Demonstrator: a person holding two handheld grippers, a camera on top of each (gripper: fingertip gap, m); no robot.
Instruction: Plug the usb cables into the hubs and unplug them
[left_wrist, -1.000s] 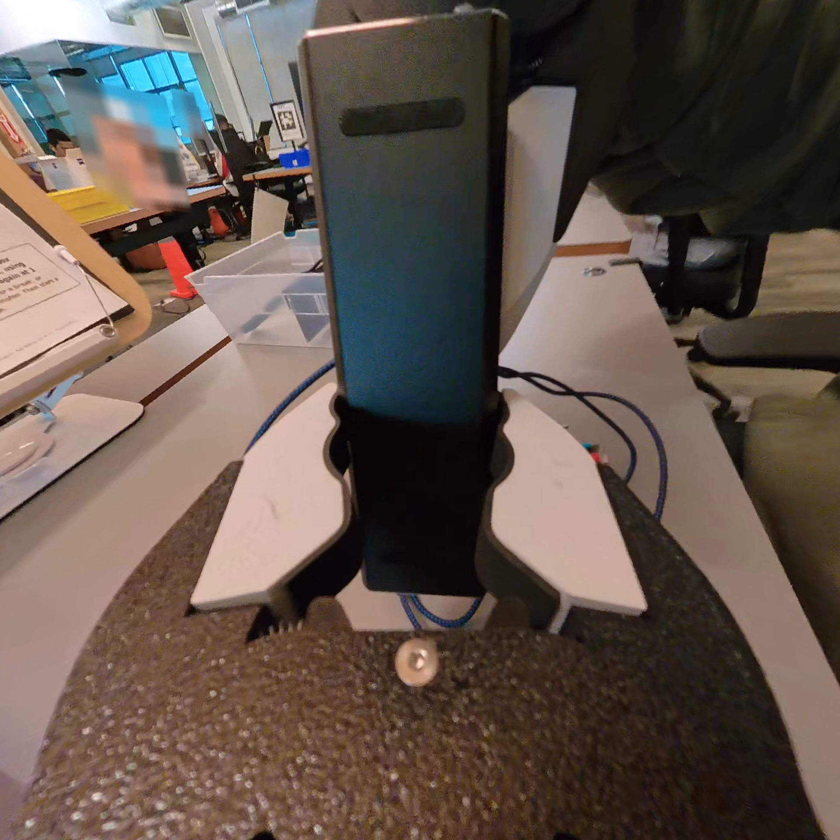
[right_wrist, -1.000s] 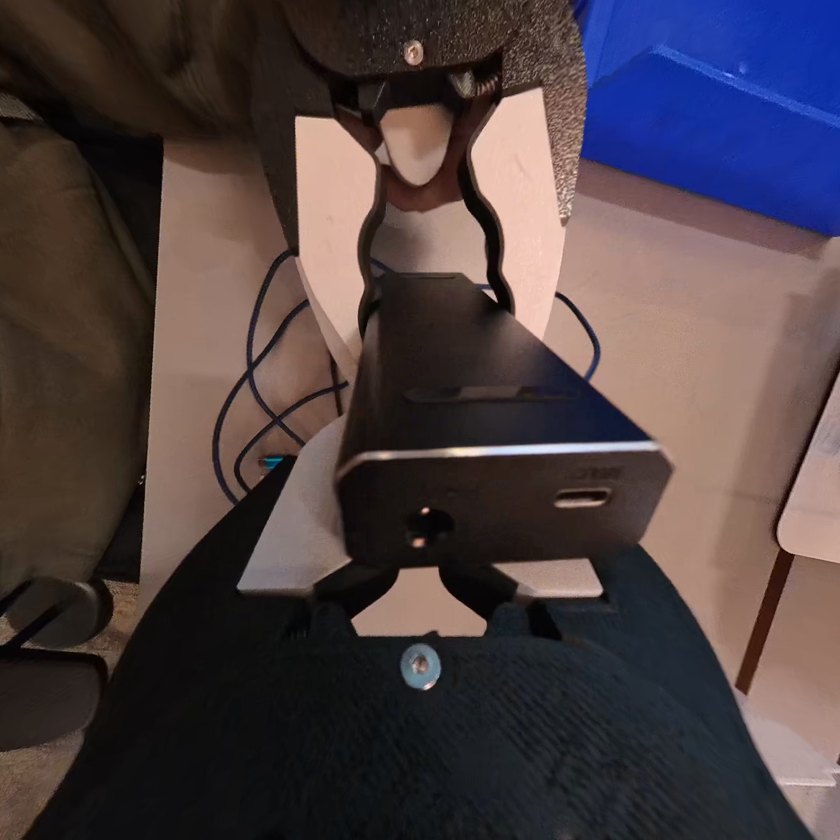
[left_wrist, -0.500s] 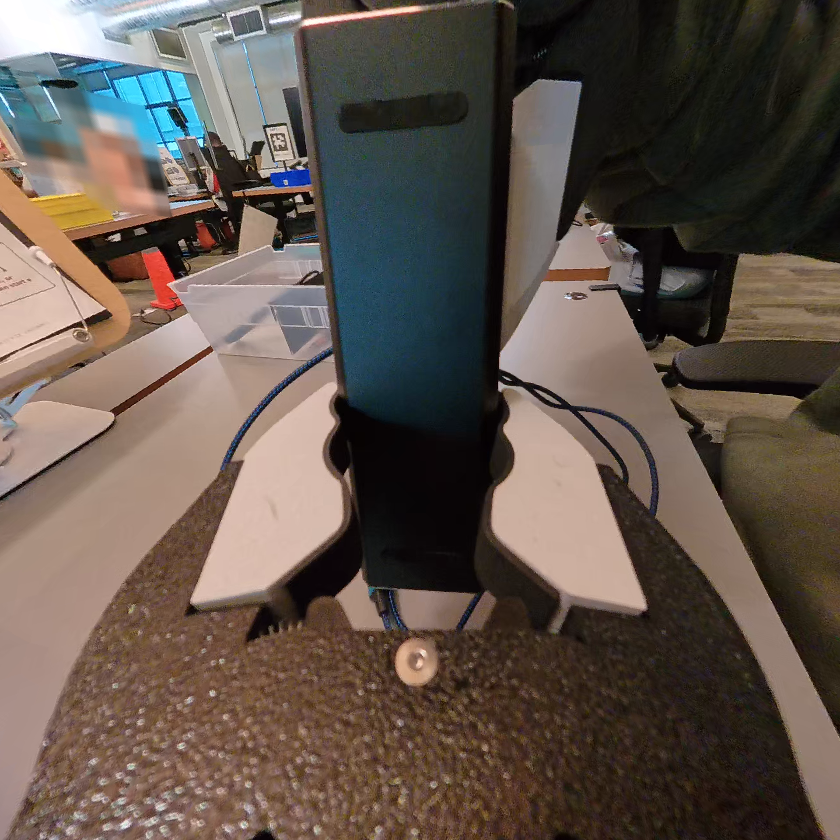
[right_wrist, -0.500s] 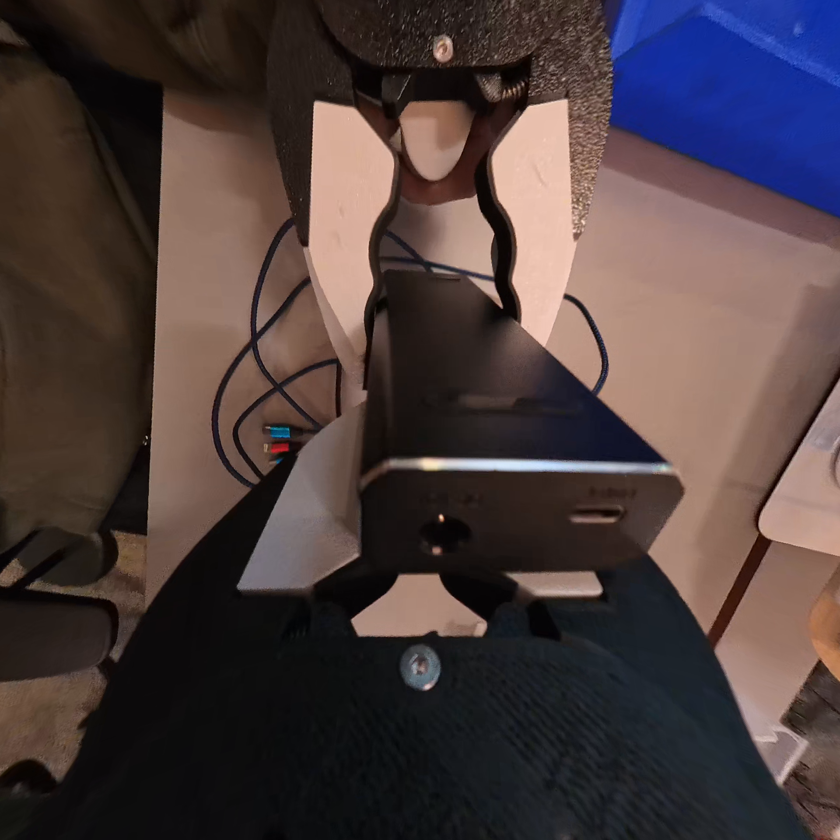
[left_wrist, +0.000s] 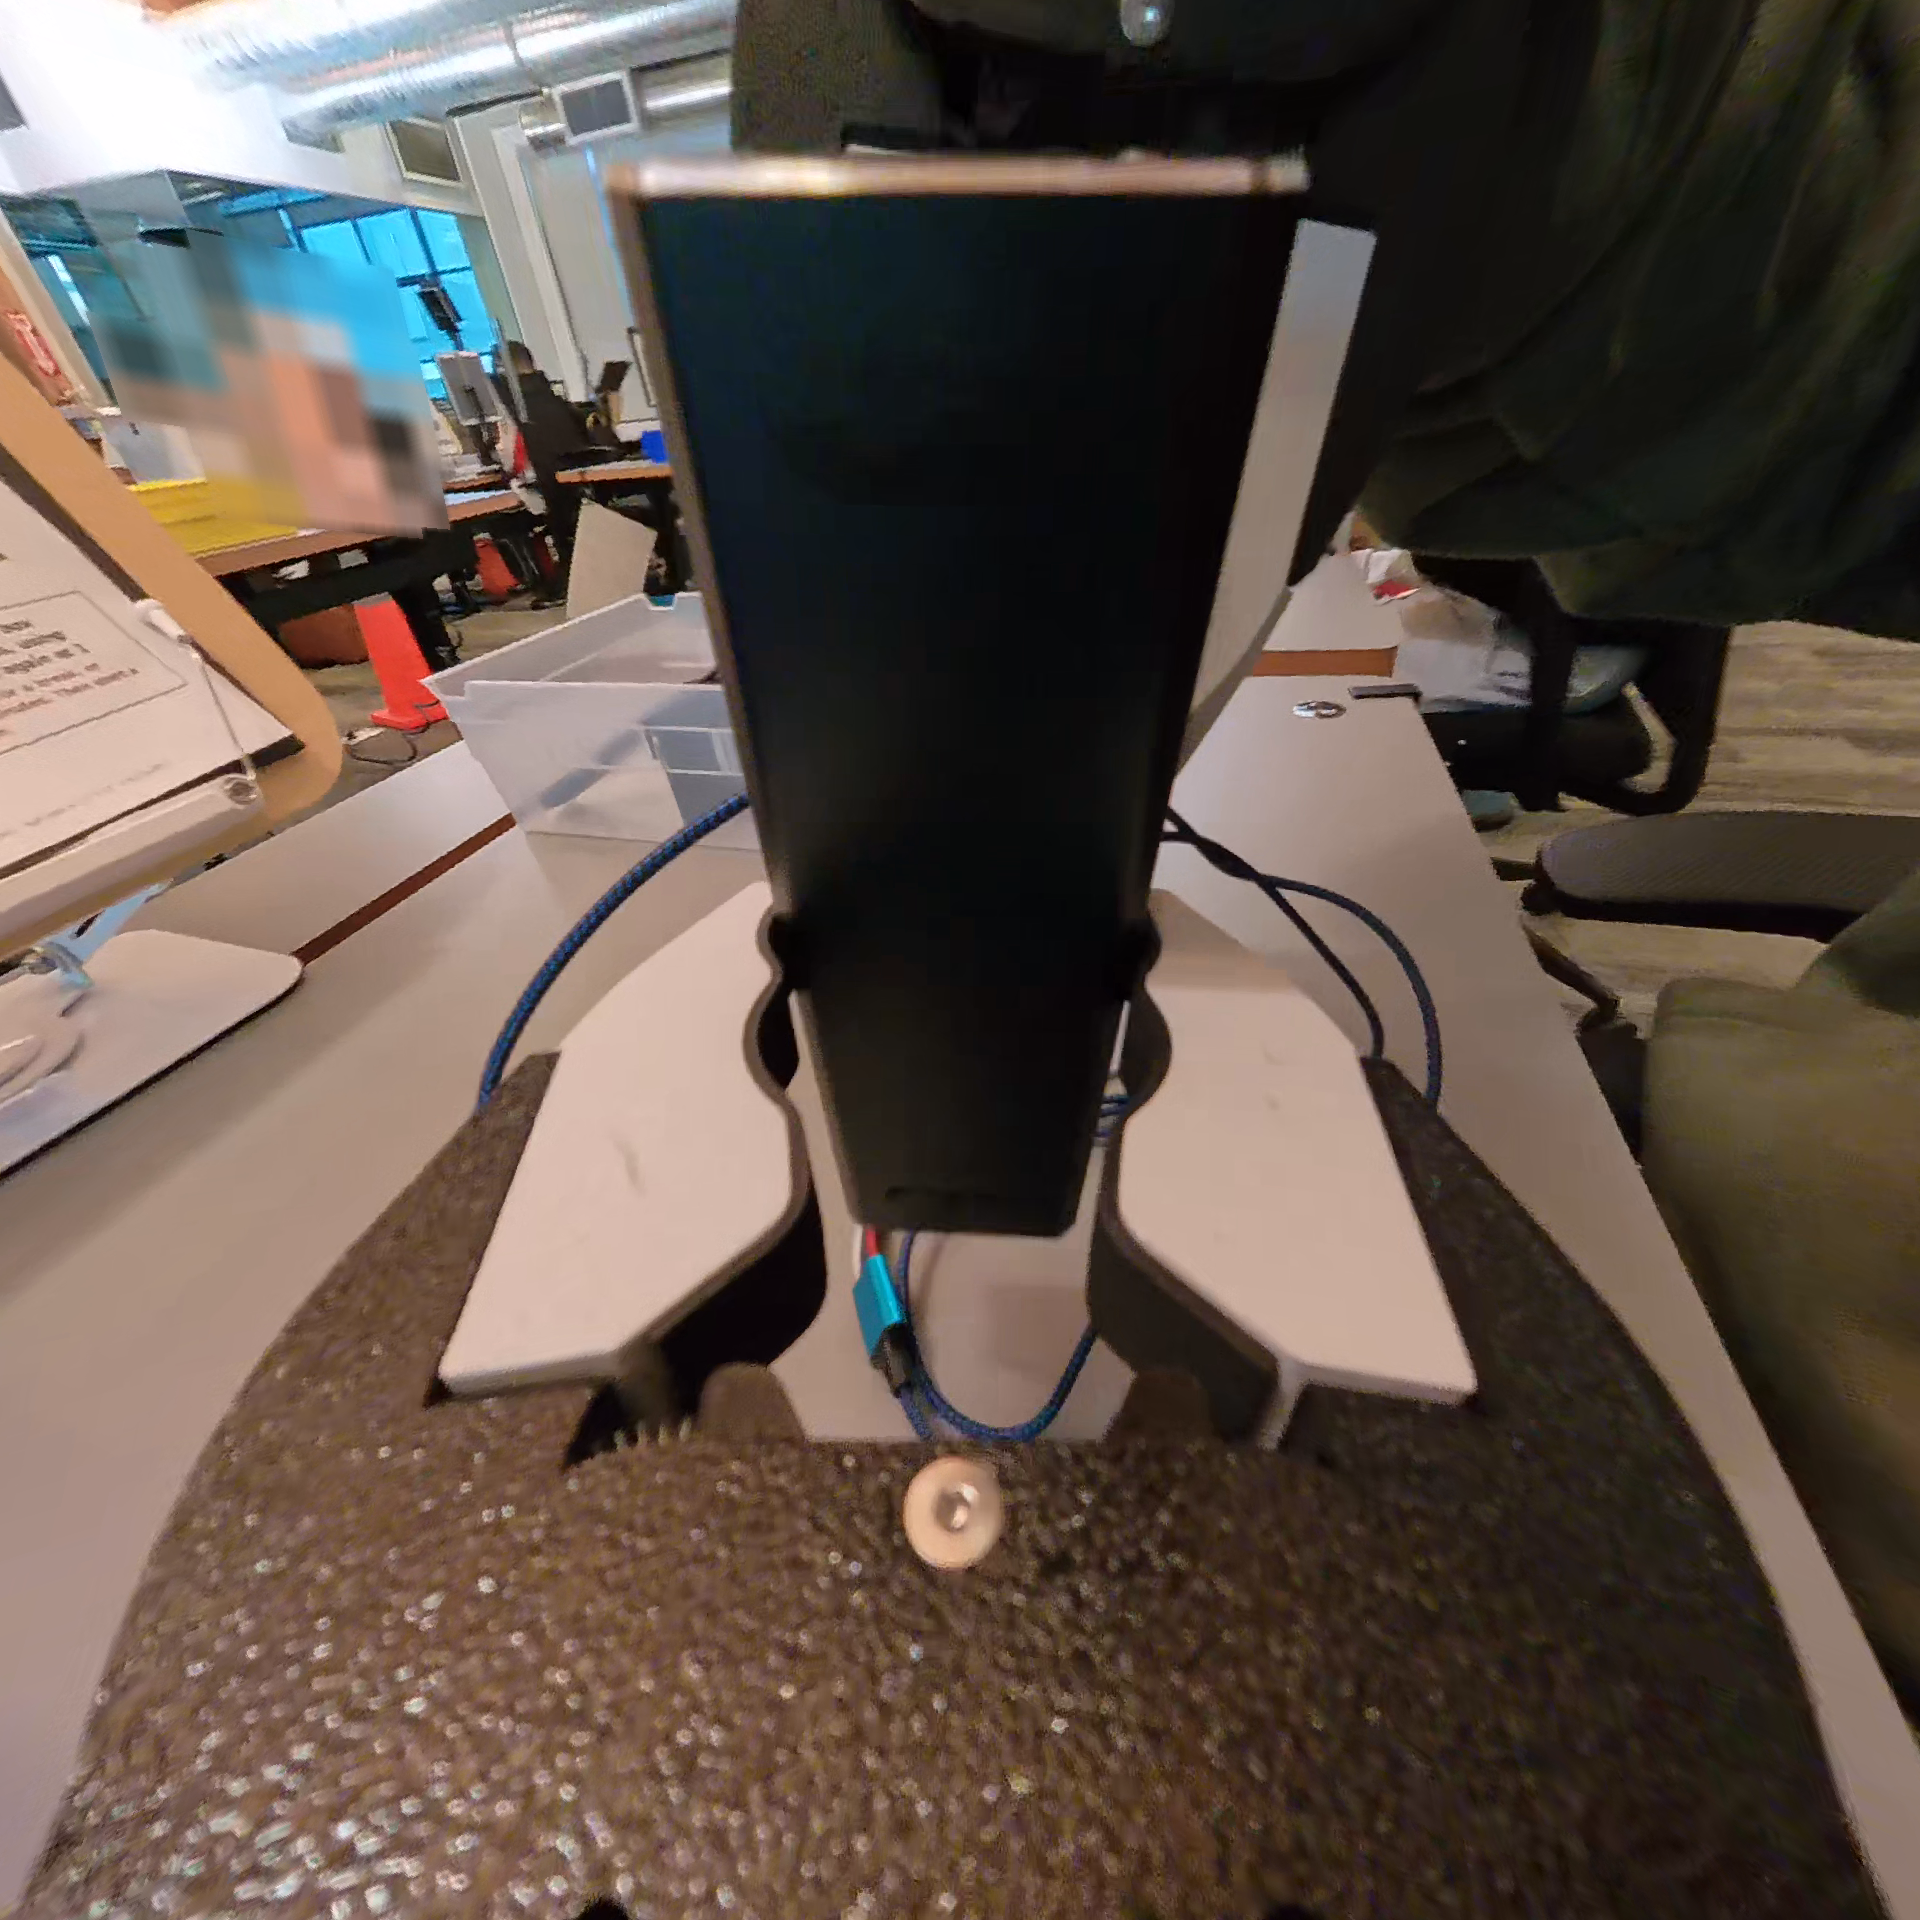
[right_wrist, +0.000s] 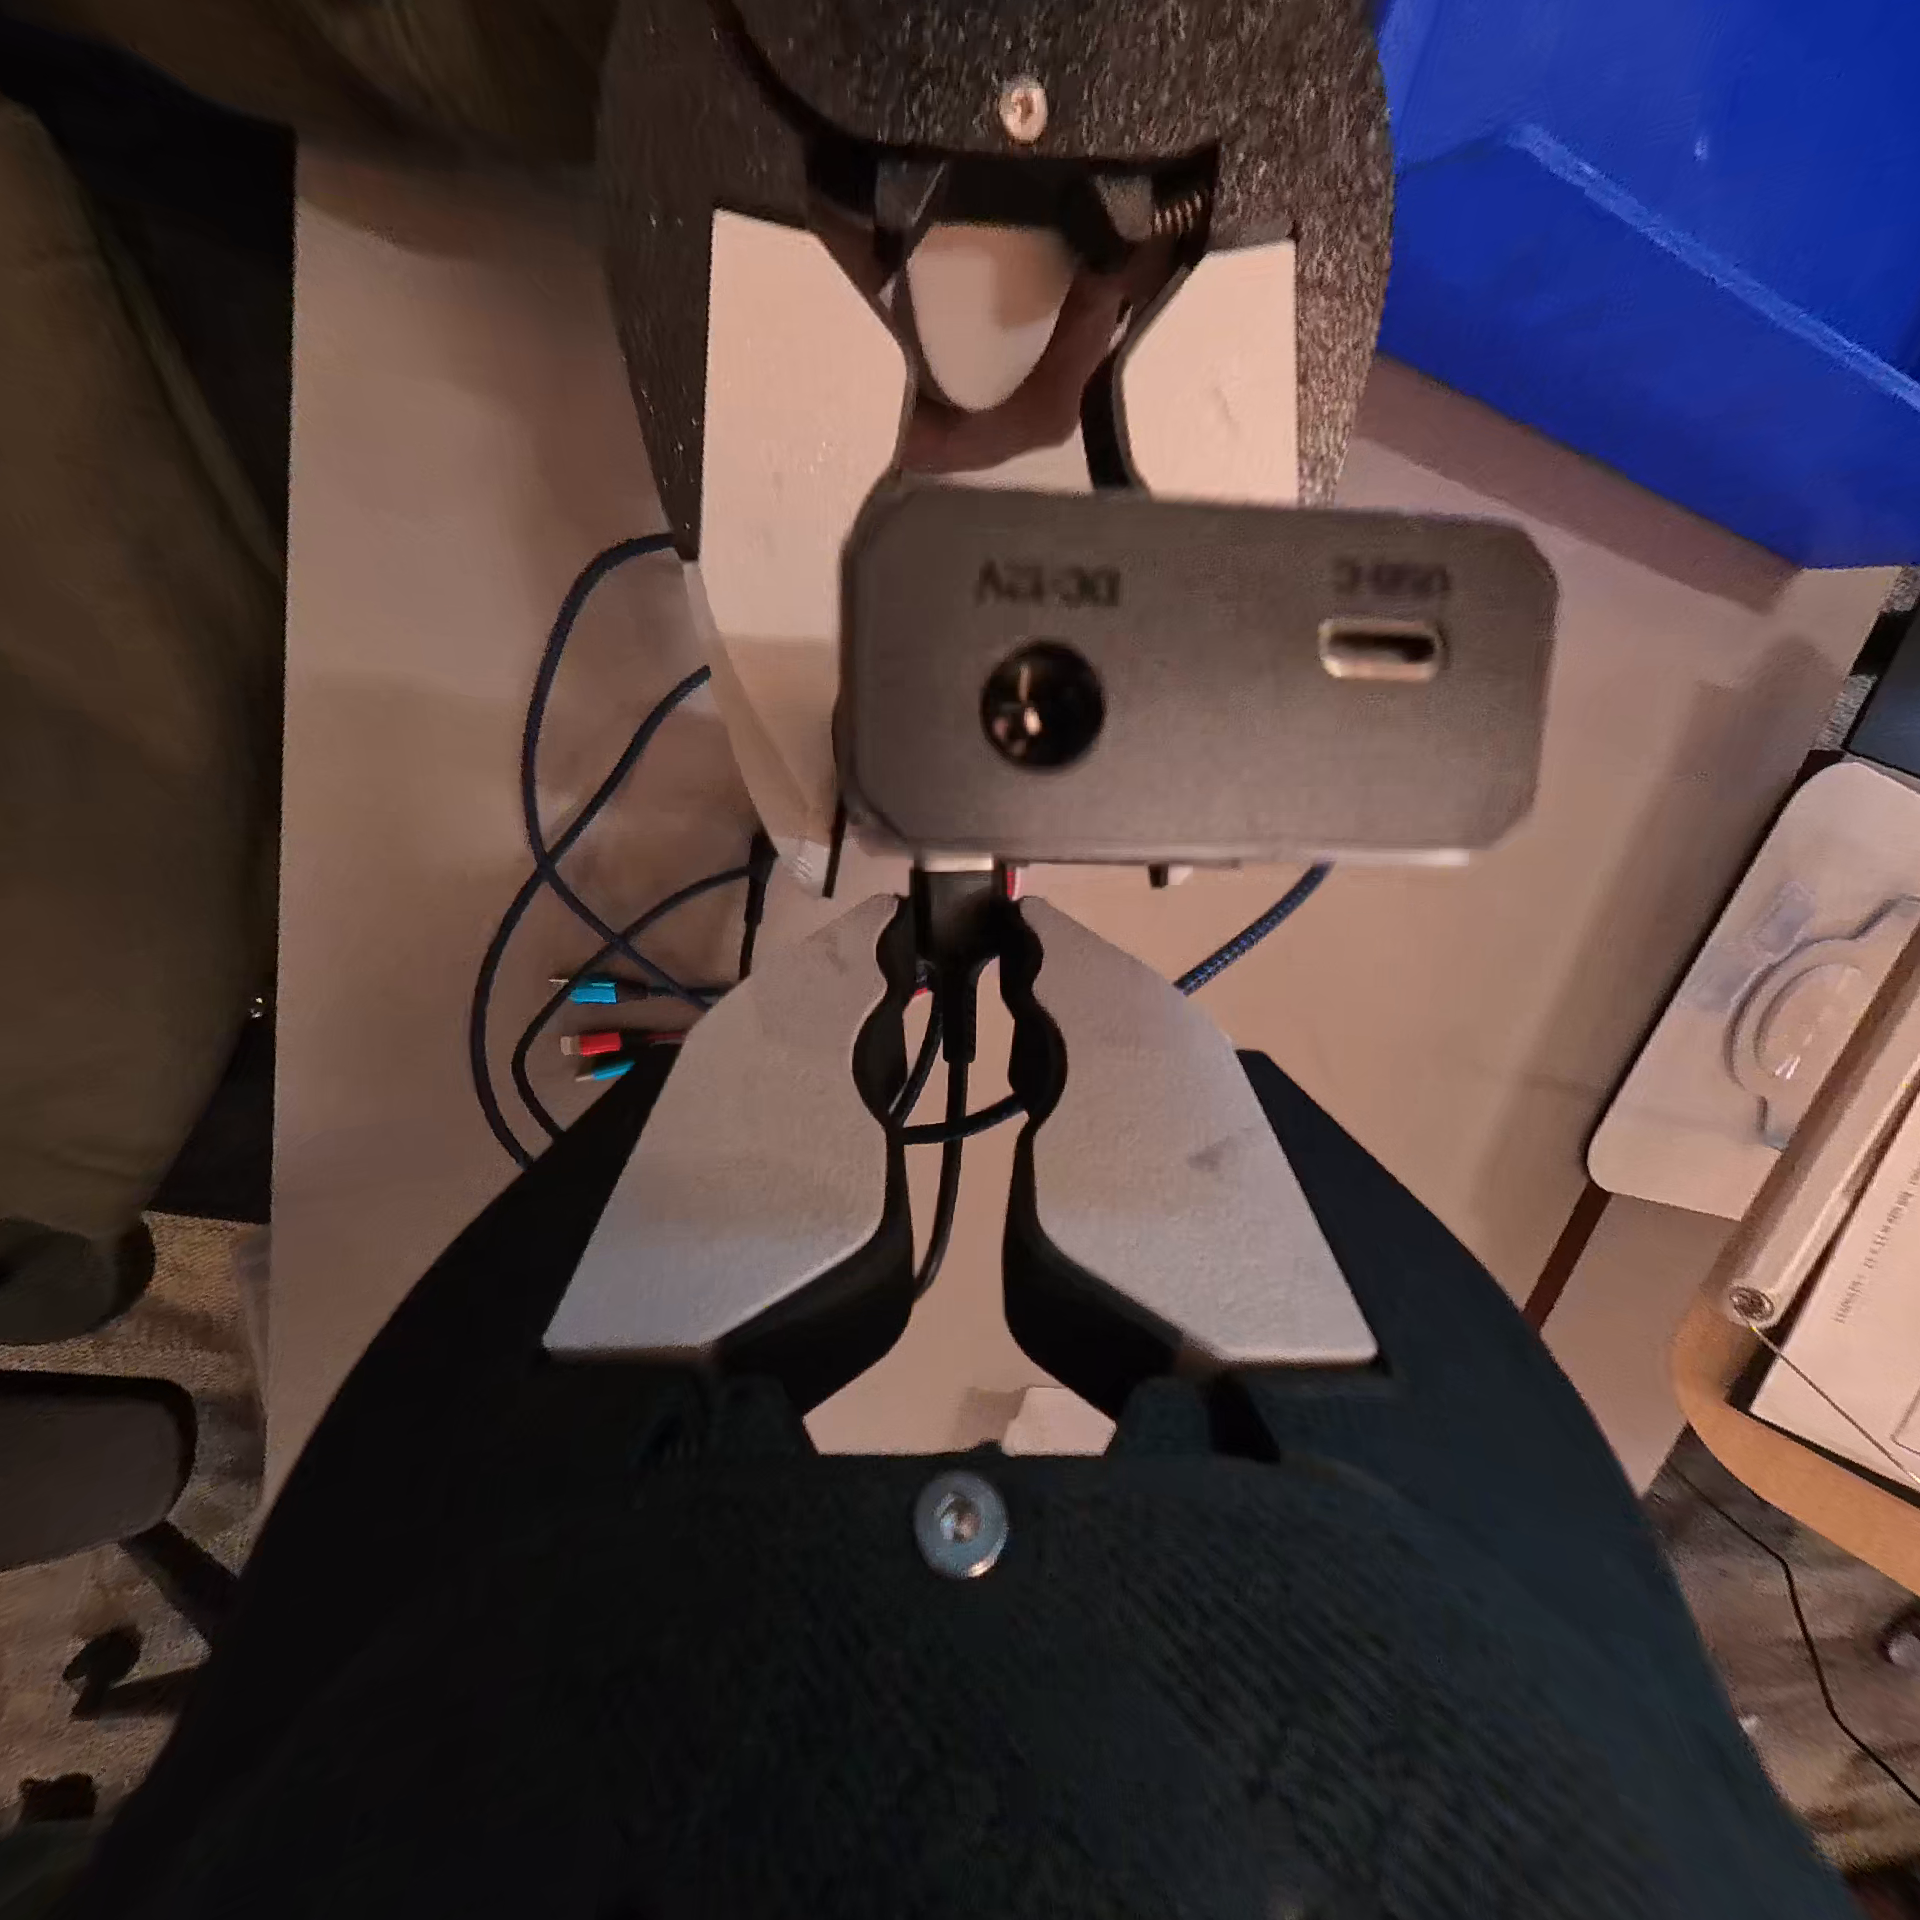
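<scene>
My left gripper is shut on a dark, flat USB hub and holds it upright above the table. In the right wrist view the hub's grey end face, with a round socket and a small oval port, faces the camera, and the left gripper's body shows behind it. My right gripper is shut on a black cable plug just under the hub's end. A blue braided cable loops on the table, and its teal connector lies under the hub. Loose teal and red connectors lie on the left.
The pale table holds a clear plastic bin and a tilted sign stand at the left. A blue bin stands at the back right. Office chairs stand at the right edge. Only a small space, under 4 cm, lies between the two pairs of fingers.
The hub has tilted, so its end face now turns to the right camera and sits farther from it. The right fingers now show closed on the black plug. The teal connector has come into view.
</scene>
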